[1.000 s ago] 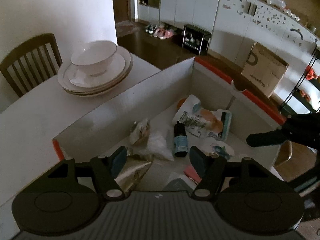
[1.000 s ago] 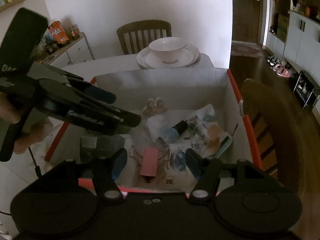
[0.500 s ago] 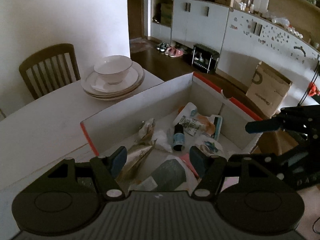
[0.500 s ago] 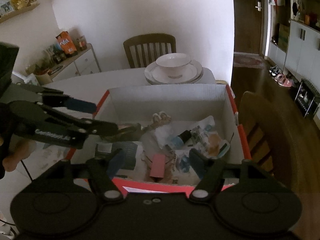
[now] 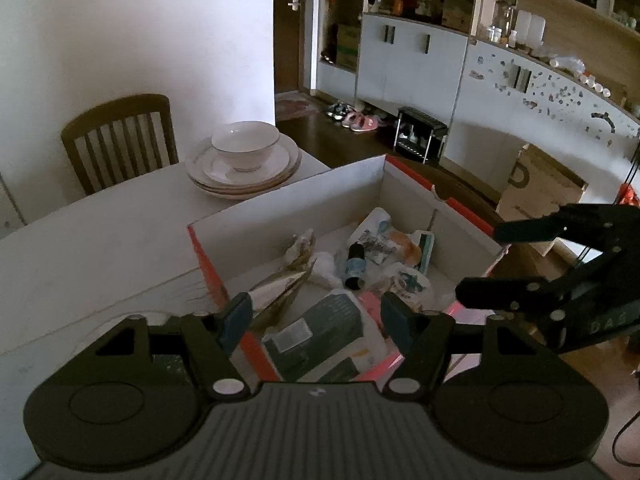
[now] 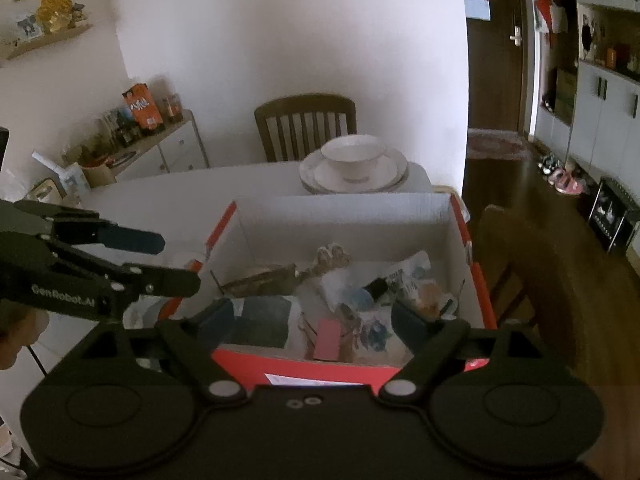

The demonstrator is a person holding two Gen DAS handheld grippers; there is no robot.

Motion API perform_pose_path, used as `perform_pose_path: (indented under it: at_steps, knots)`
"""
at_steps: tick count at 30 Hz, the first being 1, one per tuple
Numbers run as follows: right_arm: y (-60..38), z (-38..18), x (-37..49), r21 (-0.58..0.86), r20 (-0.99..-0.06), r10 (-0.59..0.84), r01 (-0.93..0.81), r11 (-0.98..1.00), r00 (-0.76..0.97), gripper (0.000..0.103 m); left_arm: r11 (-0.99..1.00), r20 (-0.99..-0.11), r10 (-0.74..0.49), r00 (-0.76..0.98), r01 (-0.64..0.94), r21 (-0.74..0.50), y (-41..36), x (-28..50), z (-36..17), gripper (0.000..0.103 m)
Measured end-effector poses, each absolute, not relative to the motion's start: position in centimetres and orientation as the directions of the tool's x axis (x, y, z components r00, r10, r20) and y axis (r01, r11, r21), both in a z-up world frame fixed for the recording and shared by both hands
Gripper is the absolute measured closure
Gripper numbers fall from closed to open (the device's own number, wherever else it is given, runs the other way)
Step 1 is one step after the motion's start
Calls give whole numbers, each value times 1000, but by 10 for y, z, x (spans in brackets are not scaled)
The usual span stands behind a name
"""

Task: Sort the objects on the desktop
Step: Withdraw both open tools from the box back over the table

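Now both grippers, left gripper (image 5: pixel 316 316) and right gripper (image 6: pixel 312 320), just opening, empty, above box (image 6: pixel 340 210) near rim.

Dim indoor light leaves both fisheye views underexposed and grainy. The plain white wall (image 6: pixel 280 60) is the brightest surface, with a faint pink cast. Straight lines bow towards the frame edges, corners vignette to black, and the shadowed dark wooden floor (image 6: pixel 560 240) loses detail.
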State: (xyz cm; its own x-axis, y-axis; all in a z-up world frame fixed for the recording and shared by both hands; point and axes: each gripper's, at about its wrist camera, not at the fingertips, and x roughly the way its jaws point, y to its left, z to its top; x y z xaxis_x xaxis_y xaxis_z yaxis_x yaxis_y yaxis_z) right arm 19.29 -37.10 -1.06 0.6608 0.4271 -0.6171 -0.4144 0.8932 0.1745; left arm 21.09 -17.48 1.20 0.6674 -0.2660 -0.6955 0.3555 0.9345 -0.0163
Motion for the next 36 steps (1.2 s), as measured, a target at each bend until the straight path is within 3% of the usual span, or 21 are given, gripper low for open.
perform_pose_path:
  at_steps: [2,5,8,12,28,36]
  knots:
    - [-370,-9,189,174,-606,432,-419,891,668,15,937,-690,-260,675,348,-12,-173,206,12,28]
    - [-369,-9,183,163,-596,426,-416,895,681,9,942,-685,-252,683,334,-14,-169,200,12,18]
    - [-371,-10,178,171,-589,422,-404,899,690,7,948,-685,-243,687,317,-19,-166,196,9,17]
    - [-373,-13,169,175,-577,416,-391,904,703,3,952,-676,-243,695,306,-26,-163,189,7,0]
    - [-376,-6,135,185,-491,405,-362,914,771,1,946,-644,-258,720,323,-18,-173,153,7,0]
    - [-376,-8,129,198,-491,403,-352,915,772,1,955,-631,-233,740,295,-6,-171,145,7,0]
